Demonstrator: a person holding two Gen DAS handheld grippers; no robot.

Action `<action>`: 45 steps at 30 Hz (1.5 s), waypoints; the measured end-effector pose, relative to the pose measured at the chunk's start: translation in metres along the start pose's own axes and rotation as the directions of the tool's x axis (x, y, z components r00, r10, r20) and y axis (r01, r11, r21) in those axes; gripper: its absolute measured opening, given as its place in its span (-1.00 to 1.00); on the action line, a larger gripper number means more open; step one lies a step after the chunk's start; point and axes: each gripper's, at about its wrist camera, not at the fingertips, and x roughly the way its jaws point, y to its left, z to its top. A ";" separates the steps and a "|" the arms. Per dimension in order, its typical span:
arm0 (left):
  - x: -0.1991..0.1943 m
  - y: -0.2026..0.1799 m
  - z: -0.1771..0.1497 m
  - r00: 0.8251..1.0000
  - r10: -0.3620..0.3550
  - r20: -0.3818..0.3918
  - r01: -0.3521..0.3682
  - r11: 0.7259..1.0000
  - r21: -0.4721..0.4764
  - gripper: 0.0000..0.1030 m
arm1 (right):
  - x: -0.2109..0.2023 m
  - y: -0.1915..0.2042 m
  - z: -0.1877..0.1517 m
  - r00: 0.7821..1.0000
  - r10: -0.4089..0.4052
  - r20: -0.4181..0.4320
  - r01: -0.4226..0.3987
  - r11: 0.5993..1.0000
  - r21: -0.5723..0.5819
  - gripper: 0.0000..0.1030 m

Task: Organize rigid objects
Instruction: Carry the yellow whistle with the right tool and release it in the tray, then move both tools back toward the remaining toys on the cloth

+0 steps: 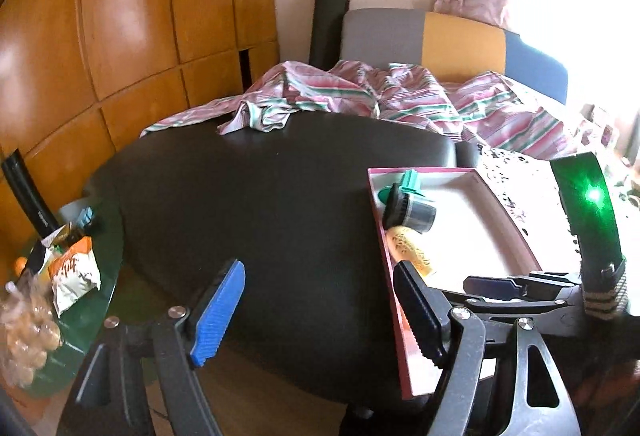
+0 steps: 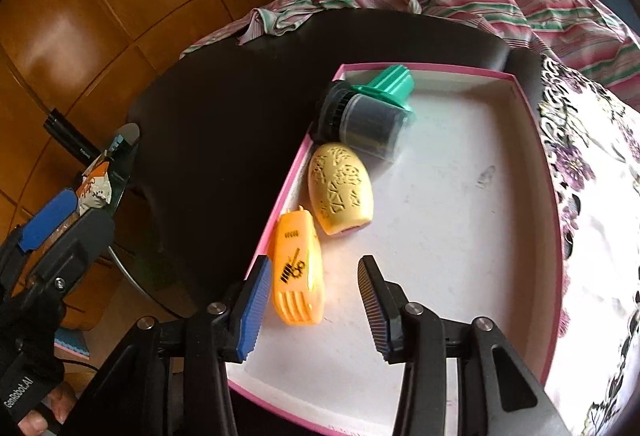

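Note:
A pink-rimmed box (image 2: 554, 171) with a white floor sits on a black seat; it also shows in the left wrist view (image 1: 508, 211). In it lie a dark cylinder with a green cap (image 2: 370, 111), a yellow patterned oval piece (image 2: 342, 187) and an orange plastic piece (image 2: 298, 272). My right gripper (image 2: 310, 310) is open over the box, and the orange piece lies loose between its fingers. My left gripper (image 1: 320, 316) is open and empty over the black seat (image 1: 260, 215), left of the box.
A round glass side table (image 1: 108, 268) at the left holds snack packets (image 1: 74, 272) and a black tube. Striped bedding (image 1: 360, 95) lies behind the seat. A floral cloth (image 2: 600, 215) lies right of the box. Wooden cabinets (image 1: 120, 15) stand at the left.

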 end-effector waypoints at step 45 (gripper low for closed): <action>-0.037 -0.279 0.008 0.881 -0.467 -0.070 0.439 0.756 0.486 0.50 | -0.210 -0.306 -0.125 0.895 -0.444 -0.041 0.379 0.709 0.595 -0.13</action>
